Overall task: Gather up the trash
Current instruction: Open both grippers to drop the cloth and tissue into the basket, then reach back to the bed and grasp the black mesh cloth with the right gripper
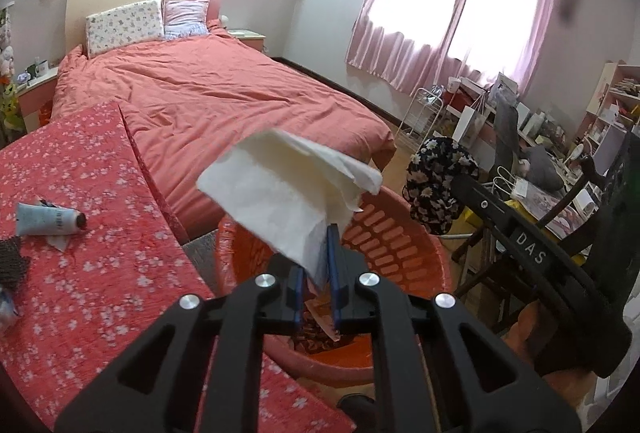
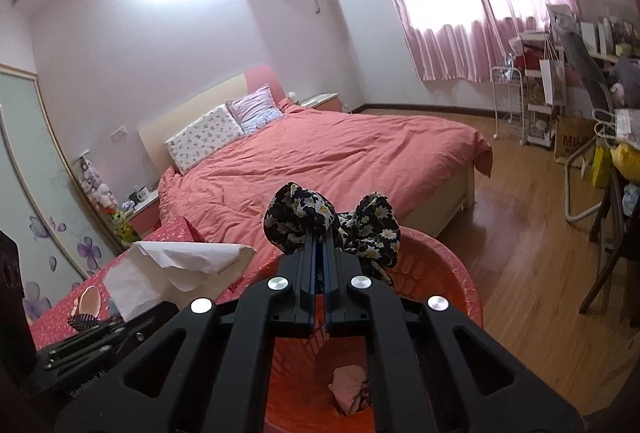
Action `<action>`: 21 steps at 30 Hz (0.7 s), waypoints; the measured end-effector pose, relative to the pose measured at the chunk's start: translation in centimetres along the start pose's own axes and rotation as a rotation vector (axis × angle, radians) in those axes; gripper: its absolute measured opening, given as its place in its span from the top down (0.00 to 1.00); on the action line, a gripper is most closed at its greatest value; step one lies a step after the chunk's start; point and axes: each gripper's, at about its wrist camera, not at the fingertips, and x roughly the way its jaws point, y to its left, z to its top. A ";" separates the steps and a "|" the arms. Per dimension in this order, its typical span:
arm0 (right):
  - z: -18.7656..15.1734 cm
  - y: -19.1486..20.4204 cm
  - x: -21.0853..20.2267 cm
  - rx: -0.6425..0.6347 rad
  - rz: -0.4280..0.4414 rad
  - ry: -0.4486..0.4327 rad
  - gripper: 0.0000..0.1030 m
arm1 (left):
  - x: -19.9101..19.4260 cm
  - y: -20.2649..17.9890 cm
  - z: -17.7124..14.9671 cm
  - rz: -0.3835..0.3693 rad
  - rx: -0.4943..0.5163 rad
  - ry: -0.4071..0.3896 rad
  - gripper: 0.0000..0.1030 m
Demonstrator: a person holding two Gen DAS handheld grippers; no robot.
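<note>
Tissue paper [image 1: 288,189], white and folded, is pinched by its lower corner between the blue pads of our left gripper [image 1: 316,265]; the sheet fans up and to the left of the fingers and hangs above the rim of the orange basket [image 1: 400,229]. Our left claw is clenched on it, with only the thin paper between the jaws. From the right wrist view the same tissue shows at the left, over the table's corner, above the black body of the other gripper.

Our right gripper [image 2: 319,253] grasps a dark floral cloth [image 2: 332,225] printed with pale flowers. Its jaws stand nearly together, and the fabric bunches into two lobes on either side of the fingertips. We hold the cloth over the far rim of the basket [image 2: 440,257], and in the left wrist view it hangs beside the basket's right rim.

Inside the basket, at its bottom, lies a crumpled pink scrap [image 2: 350,381] with other small bits we cannot make out.

On the red flowered tablecloth [image 1: 100,233], near its left edge, a pale blue tube [image 1: 48,219] with a dark cap lies on its side, touching a small piece of paper. A dark fluted paper cup [image 2: 82,321] sits on the table at the left of the right wrist view.

Behind the table is the bed [image 1: 224,89] with its coral cover.
</note>
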 end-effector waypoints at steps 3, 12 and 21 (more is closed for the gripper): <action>-0.3 -0.3 0.4 0.012 -0.001 0.020 0.87 | 1.2 -0.1 -0.2 0.001 0.002 0.020 0.72; -1.1 -0.3 0.3 -0.019 -0.031 0.040 0.59 | 1.1 2.2 -1.5 0.087 -0.012 0.031 0.52; -1.4 1.6 0.6 -0.085 -0.020 0.068 0.58 | -2.2 6.9 -3.1 0.212 -0.065 0.019 0.49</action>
